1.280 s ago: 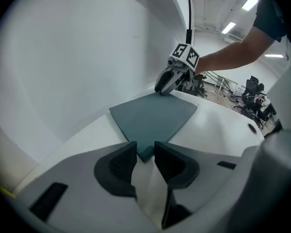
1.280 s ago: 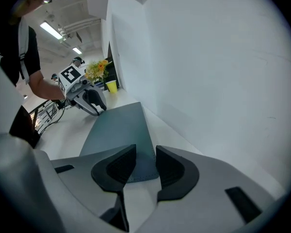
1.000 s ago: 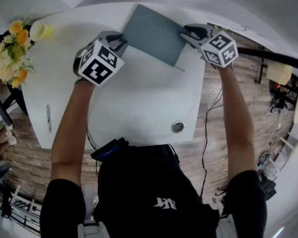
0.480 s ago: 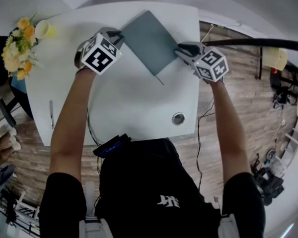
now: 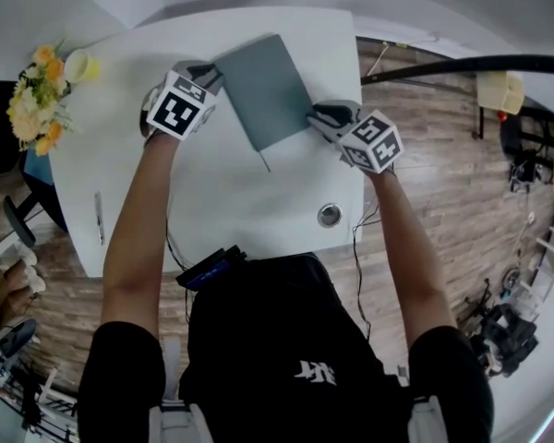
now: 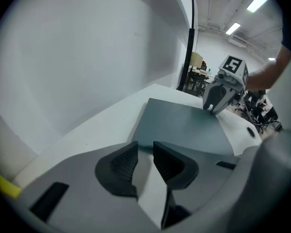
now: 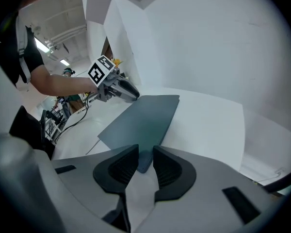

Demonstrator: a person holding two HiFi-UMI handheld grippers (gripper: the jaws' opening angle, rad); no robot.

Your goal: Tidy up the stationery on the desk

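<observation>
A grey-blue notebook [image 5: 266, 90] lies flat on the white desk [image 5: 222, 201], with a thin ribbon trailing from its near edge. My left gripper [image 5: 210, 74] sits at the notebook's left corner. Its jaws have just been opening and stand open, with the notebook's [image 6: 184, 125] corner at their mouth. My right gripper [image 5: 319, 118] is at the right corner. Its jaws have just been closing and are shut on that rounded corner of the notebook [image 7: 143, 120], which is wedged between the pads. Each gripper shows in the other's view: the right gripper [image 6: 213, 108] and the left gripper [image 7: 132, 96].
A pen [image 5: 99, 218] lies near the desk's left edge. A yellow cup [image 5: 78, 62] and a bunch of flowers [image 5: 32, 100] stand at the far left corner. A round cable hole [image 5: 330, 214] is near the front right. A wall runs behind the desk.
My right gripper has come toward the person along the desk's right side, swinging the notebook clockwise about its left corner. The left gripper stayed in place.
</observation>
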